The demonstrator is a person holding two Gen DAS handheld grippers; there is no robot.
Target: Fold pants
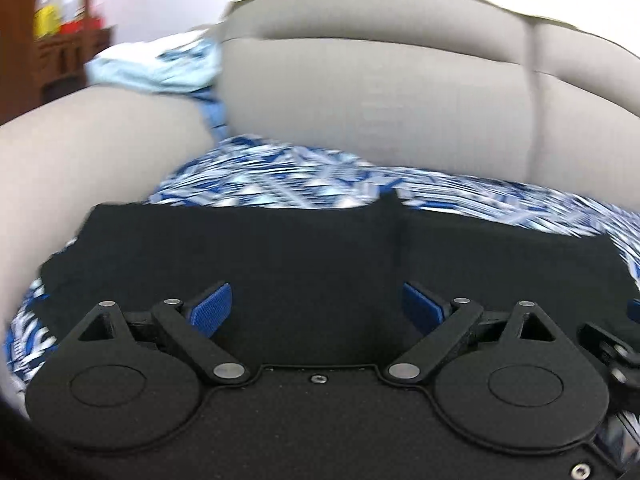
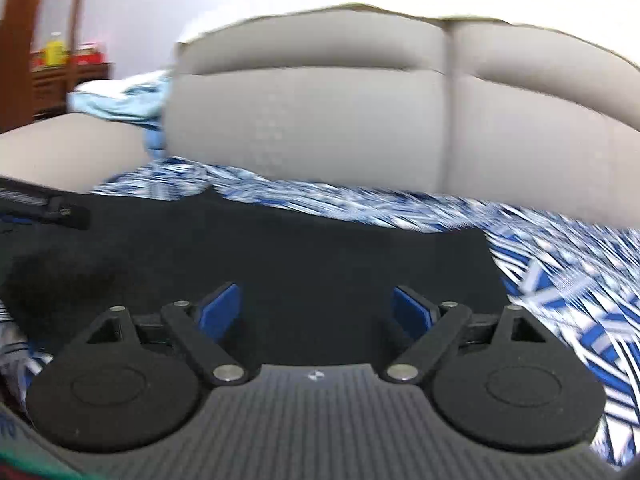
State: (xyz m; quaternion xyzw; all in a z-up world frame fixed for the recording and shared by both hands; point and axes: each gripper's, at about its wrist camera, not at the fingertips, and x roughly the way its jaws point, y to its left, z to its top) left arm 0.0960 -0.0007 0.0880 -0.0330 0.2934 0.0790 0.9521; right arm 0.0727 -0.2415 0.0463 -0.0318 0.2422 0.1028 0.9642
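Observation:
The black pants (image 1: pixel 280 248) lie flat on a blue-and-white patterned cloth (image 1: pixel 280 172) on a sofa seat. My left gripper (image 1: pixel 316 308) is open, its blue pads wide apart just over the near edge of the pants. The pants also show in the right wrist view (image 2: pixel 320 248). My right gripper (image 2: pixel 316 308) is open too, low over the pants near their right end. The other gripper (image 2: pixel 52 208) shows at the left edge of the right wrist view, over the pants.
Grey sofa back cushions (image 1: pixel 380 92) rise right behind the pants, with the grey armrest (image 1: pixel 88 152) at left. A crumpled light-blue cloth (image 1: pixel 152 68) lies on the armrest's far end. A wooden shelf with bottles (image 1: pixel 68 40) stands at far left.

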